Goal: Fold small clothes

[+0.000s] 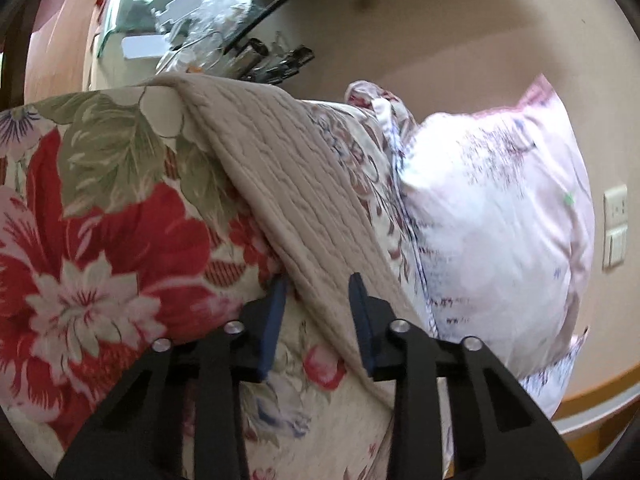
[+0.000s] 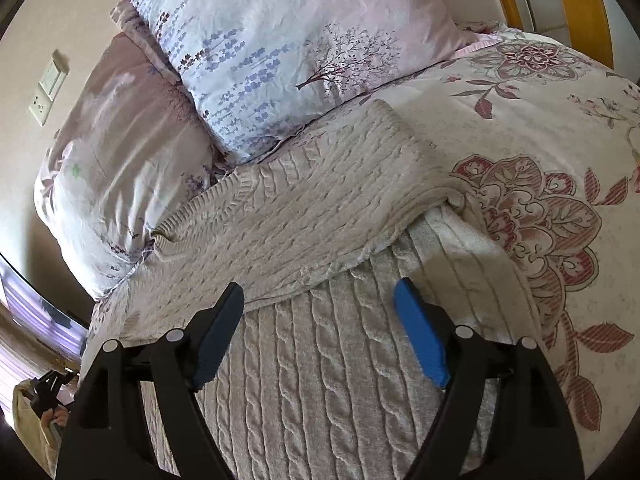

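The work surface is a bed: a floral quilt (image 2: 560, 152) with maroon medallions covers it, and two pale pillows (image 2: 280, 48) printed with lavender sprigs and small trees lean against a beige wall (image 1: 460, 32). A wall switch plate (image 2: 48, 88) sits beside the pillows. In the left wrist view a second quilt with big red flowers (image 1: 92, 240) fills the near side, and a glass shelf with cluttered, unreadable items (image 1: 192, 12) hangs above. No writing or label is legible anywhere.

The beige cable-knit sweater (image 2: 312, 216) lies on the bed just below the pillows, one part folded over the rest (its lower end runs out of frame beneath the camera).

The right gripper (image 2: 320, 320) hovers over the sweater with its blue-padded fingers spread wide, holding nothing. The left gripper (image 1: 318, 304) has its fingers at a narrow gap with a sweater edge running between them; whether the pads actually pinch the knit is hard to make out.
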